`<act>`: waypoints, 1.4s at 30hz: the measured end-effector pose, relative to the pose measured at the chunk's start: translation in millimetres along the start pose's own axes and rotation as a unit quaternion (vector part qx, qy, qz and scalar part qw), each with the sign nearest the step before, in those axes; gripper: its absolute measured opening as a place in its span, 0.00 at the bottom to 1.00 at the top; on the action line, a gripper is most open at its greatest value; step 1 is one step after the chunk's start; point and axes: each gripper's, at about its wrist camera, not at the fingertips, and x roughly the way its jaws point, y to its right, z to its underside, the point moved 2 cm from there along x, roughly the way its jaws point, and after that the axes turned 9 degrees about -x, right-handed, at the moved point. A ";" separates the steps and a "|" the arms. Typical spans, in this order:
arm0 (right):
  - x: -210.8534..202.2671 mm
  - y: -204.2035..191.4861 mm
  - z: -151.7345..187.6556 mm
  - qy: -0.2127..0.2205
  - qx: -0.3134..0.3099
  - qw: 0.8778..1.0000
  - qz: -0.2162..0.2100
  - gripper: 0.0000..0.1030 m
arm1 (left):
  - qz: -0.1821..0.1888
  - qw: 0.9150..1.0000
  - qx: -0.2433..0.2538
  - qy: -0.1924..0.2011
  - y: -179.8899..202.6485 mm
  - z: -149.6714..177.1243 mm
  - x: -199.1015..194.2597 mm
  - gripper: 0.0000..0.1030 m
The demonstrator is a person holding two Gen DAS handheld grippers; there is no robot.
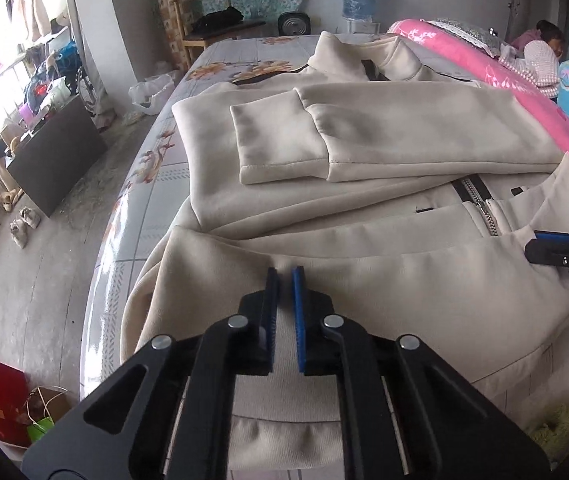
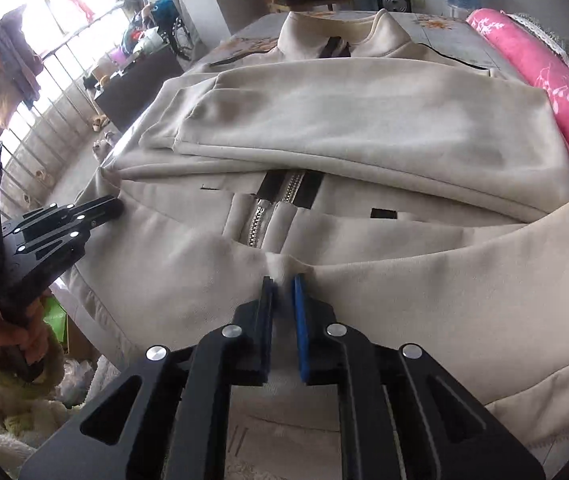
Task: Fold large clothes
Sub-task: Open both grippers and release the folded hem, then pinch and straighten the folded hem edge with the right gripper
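A large beige zip jacket [image 1: 364, 140] [image 2: 364, 128] lies spread on the bed, collar at the far end. Its sleeves are folded across the chest, one cuff [image 1: 272, 140] on top. The near hem is doubled up over the zipper [image 2: 280, 196]. My left gripper [image 1: 285, 276] is shut on a pinch of the near fold's left part. My right gripper [image 2: 284, 284] is shut on the same fold just right of the zipper, where the cloth puckers. Each gripper shows in the other's view: the right gripper [image 1: 540, 246] and the left gripper [image 2: 112, 206], held by a hand [image 2: 16, 332].
The bed has a glossy floral sheet [image 1: 156, 184], its left edge dropping to the floor. A pink quilt [image 1: 524, 92] runs along the jacket's right side, with a person [image 1: 540, 56] lying beyond it. A dark box [image 1: 56, 156], shoes and bags [image 1: 4, 400] sit on the floor at left.
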 end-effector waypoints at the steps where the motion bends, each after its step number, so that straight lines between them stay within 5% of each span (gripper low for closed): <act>1: -5.3 -2.0 -2.0 0.007 -0.006 1.000 0.007 0.05 | 0.001 1.000 -0.002 0.002 -1.8 0.2 -2.6 0.01; 7: -49.2 -9.3 -25.2 0.076 -0.018 0.996 0.040 0.05 | -0.004 0.996 -0.010 0.088 -6.7 -18.3 -49.8 0.01; 18: 24.0 1.4 -29.8 0.052 -0.016 0.994 0.097 0.04 | -0.038 0.998 0.008 0.055 -3.8 -14.9 13.1 0.01; 26: 25.7 1.2 -30.9 0.058 -0.023 0.992 0.108 0.04 | -0.058 0.995 0.012 0.082 -8.6 -20.2 -10.1 0.06; 28: 25.8 2.5 -30.6 0.060 -0.021 0.992 0.105 0.04 | -0.036 0.994 -0.005 0.100 -12.2 -25.0 -27.6 0.07; 30: 25.6 4.0 -30.2 0.061 -0.017 0.993 0.100 0.04 | 0.027 0.994 -0.014 0.105 -6.6 -27.8 -40.9 0.07; 32: 25.5 6.8 -30.7 0.061 -0.010 0.994 0.090 0.04 | 0.108 0.992 -0.003 0.066 14.3 -26.7 -37.3 0.10; 35: 22.0 14.6 -29.7 0.056 0.011 0.997 0.056 0.04 | 0.113 0.991 0.070 -0.008 60.9 -9.8 -9.2 0.19; 38: 0.1 26.0 -22.4 0.063 0.043 0.997 0.026 0.18 | 0.086 0.991 0.098 0.003 80.4 1.2 0.4 0.19; 40: -23.4 34.2 -15.1 0.083 0.052 0.995 0.036 0.44 | 0.090 0.992 0.083 -0.007 78.7 -2.4 1.9 0.19; 42: -43.0 44.3 -6.5 0.086 0.051 0.993 0.063 0.51 | 0.105 0.992 0.062 -0.015 73.4 -5.0 3.3 0.20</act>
